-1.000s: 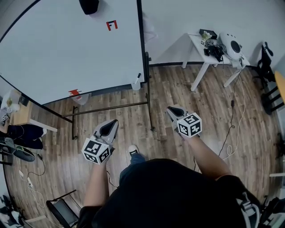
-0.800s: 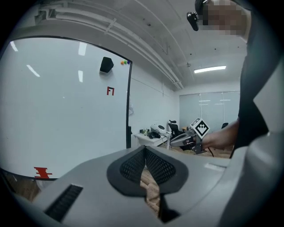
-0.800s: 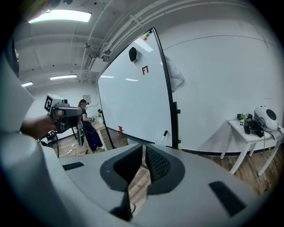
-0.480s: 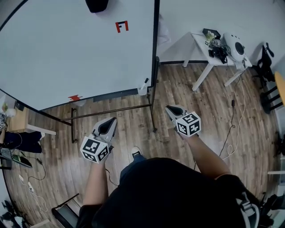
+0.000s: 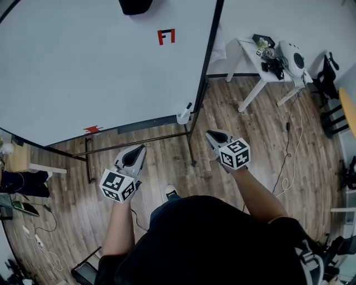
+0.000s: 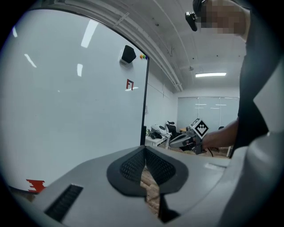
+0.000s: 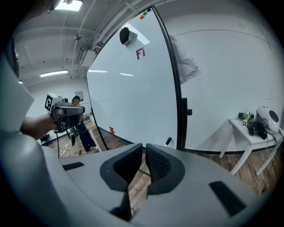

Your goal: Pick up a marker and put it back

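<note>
Floor: we stand on brown wood planks [image 5: 261, 139]; one white shoe [image 5: 169, 192] shows just beneath us, and a thin cable [image 5: 288, 167] trails over the boards at our right.
Whiteboard: ahead of us a large whiteboard [image 5: 83, 67] stands on a dark metal frame [image 5: 133, 136] whose bars rest on the floor. It carries a small red mark [image 5: 166, 37] high up, and a black block [image 5: 135, 5] at its top edge.
Marker: the marker [image 5: 188, 106] stands tilted, its black end up, in a small white cup [image 5: 183, 117] at the board's lower right corner, beside the frame's dark upright. It is apart from both grippers. The right gripper view also shows its dark end by that upright.
Table: farther off at the right a white table [image 5: 250, 55] stands against the wall, with dark gear and a rounded white device on top.
Left gripper: we hold the left gripper [image 5: 140, 149] low over the floor, pointed toward the board. Its ribbed pads [image 6: 133, 166] meet at the tips; only a sliver of floor shows lower down, and nothing is between them.
Right gripper: the right gripper [image 5: 209, 134] points the same way, nearer the marker's corner than the left one. Its pads [image 7: 159, 164] are drawn together to a thin slit, empty and touching nothing.
</note>
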Demonstrator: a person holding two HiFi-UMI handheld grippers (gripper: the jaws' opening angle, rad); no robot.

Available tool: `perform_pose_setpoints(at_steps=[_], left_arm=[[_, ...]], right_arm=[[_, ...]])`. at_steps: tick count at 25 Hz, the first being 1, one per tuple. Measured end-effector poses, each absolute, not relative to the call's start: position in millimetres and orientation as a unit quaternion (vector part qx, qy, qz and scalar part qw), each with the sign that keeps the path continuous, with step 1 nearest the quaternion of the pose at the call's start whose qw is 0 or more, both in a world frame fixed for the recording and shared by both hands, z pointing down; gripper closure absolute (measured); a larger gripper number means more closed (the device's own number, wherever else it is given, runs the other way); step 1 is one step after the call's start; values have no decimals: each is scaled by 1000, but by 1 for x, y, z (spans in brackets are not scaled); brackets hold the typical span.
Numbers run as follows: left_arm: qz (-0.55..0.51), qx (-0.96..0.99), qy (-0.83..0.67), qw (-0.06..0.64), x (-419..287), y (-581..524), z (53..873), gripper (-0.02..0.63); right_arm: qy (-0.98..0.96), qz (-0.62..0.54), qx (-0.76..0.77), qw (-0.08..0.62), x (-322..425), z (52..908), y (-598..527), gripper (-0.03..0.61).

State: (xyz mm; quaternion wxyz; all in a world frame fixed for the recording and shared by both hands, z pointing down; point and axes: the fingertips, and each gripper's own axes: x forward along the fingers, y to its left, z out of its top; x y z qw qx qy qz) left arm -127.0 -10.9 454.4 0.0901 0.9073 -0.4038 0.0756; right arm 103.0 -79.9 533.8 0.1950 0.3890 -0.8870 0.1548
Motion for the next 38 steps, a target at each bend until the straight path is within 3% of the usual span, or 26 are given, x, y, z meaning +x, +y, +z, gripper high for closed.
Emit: perform_pose_setpoints(at_steps=[16,38], left_arm=[[69,927,-356,96,-180,-77,462,601],[81,930,-350,82,-173,-99,459,601]], right_arm=[[-869,156,421,208,46,529,-127,555],[-859,165,442,200,62,535,-146,541]])
